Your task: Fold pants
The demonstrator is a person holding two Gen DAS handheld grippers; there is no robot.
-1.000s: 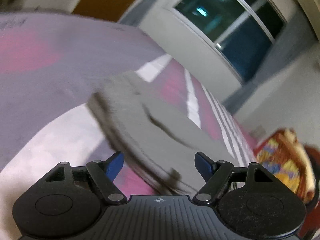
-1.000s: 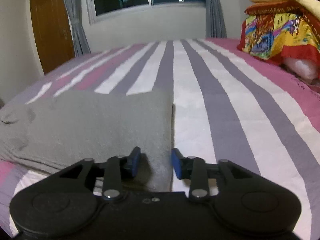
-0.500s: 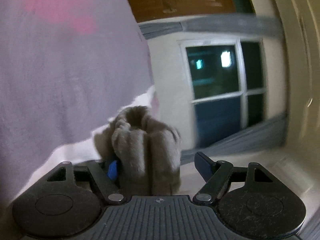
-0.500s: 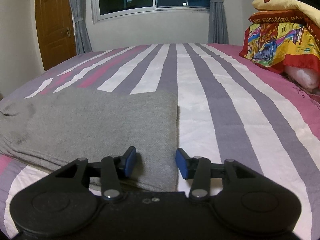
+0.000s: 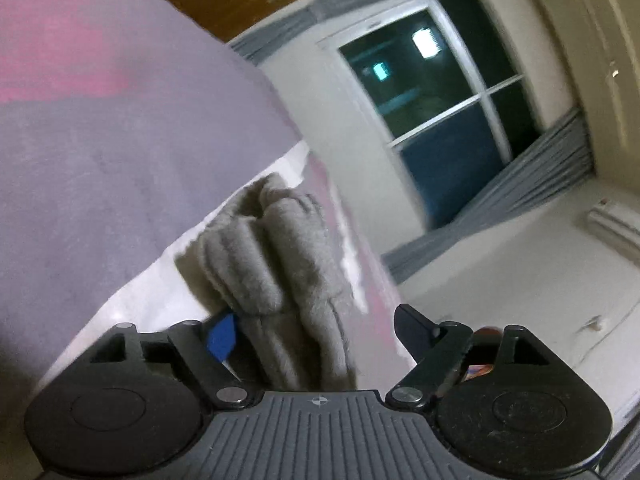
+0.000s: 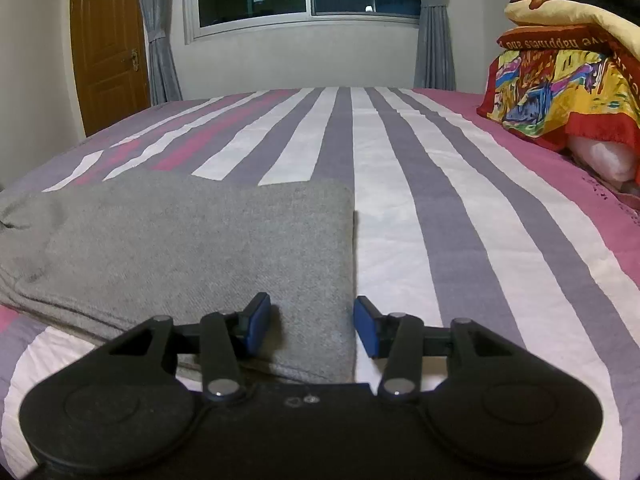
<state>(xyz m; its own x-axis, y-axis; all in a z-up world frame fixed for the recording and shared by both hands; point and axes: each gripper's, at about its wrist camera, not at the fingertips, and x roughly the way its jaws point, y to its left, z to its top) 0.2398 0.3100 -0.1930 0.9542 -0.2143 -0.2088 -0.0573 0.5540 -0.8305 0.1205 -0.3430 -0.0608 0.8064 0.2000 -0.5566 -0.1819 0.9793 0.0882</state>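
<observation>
Left gripper [image 5: 316, 332] jaws have just been opening wide, bunched end of the pants [image 5: 276, 272] loose between them against one pad. Right gripper [image 6: 312, 324] is straddling the pants' folded corner on the bed [image 6: 420, 208], half open, gripping nothing. You're squaring edges before pinching.

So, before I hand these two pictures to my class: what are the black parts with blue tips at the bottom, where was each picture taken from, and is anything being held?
Those are hand-held grippers, one in each of a person's hands, each carrying a camera that looks along its two fingers. The left gripper has a bunched grey fold of the pants between its jaws, which have just been opening; the right finger stands clear of the cloth. The right gripper is open over a corner of the pants, lying flat on the striped bed. Colourful bedding is stacked to the right.
</observation>
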